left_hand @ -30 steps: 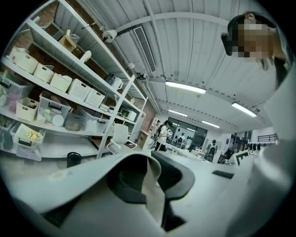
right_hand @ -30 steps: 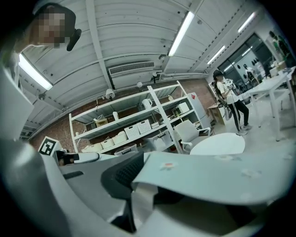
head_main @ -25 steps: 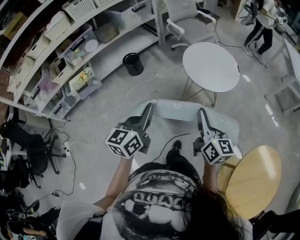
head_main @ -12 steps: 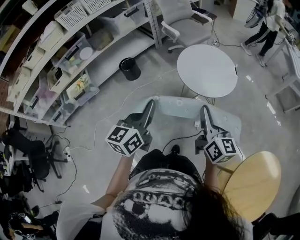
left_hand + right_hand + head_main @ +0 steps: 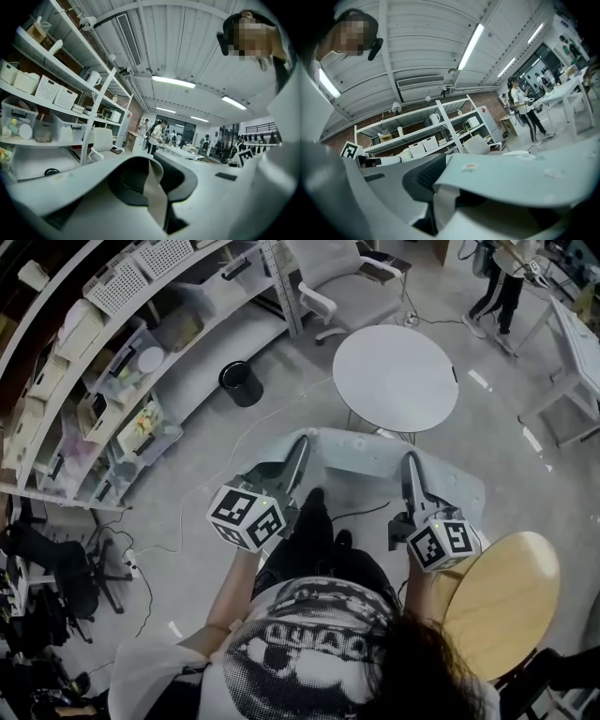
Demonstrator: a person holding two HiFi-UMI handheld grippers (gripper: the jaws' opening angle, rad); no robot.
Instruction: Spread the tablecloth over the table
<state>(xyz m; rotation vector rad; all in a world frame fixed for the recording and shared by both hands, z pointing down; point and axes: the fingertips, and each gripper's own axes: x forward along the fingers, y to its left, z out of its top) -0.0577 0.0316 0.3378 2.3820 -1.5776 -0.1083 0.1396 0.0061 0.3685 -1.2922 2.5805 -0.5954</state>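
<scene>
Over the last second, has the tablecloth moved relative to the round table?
Yes. The tablecloth has come toward the round white table: its far edge now nearly meets the table's near rim in the head view.

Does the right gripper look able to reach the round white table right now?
Probably not quite yet. The right gripper, shut on the tablecloth, sits short of the round table, with a strip of floor showing between them. Nothing blocks the way.
</scene>
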